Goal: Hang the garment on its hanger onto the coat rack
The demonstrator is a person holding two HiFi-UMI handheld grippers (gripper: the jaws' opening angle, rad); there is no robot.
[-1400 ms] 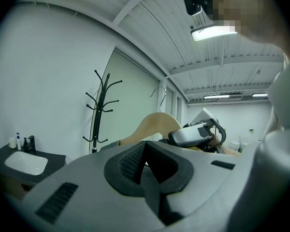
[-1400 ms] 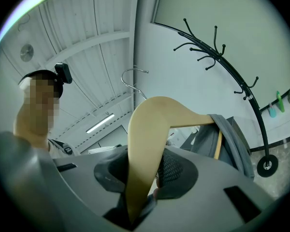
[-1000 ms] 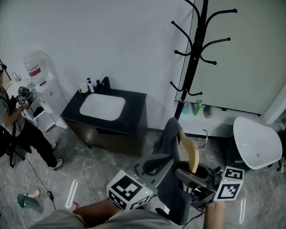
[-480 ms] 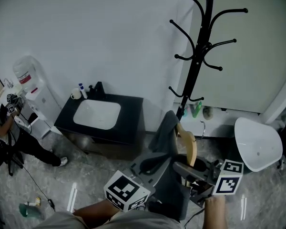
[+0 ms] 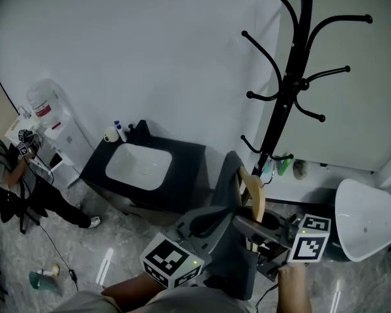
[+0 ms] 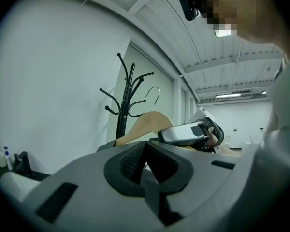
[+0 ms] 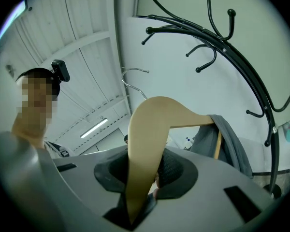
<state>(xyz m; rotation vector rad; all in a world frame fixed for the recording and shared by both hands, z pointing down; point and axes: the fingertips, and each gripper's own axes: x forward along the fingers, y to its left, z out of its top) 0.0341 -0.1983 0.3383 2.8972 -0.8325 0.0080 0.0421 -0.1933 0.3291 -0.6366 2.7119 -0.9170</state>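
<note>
Fingers (image 7: 176,170) of right gripper (image 7: 144,178) clamped on hanger (image 7: 150,124) shoulder, long axis running away from jaws, garment (image 7: 229,139) draped on far arm. Left gripper (image 6: 146,161) closed, seemingly empty, just beside. Hook (image 7: 134,82) pointing up; rack (image 5: 293,77) ahead, prongs higher.

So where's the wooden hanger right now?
In the head view the wooden hanger sits low centre, near the foot of the coat rack, with the gray garment draped on it; the right tool is shut on one arm.
</note>
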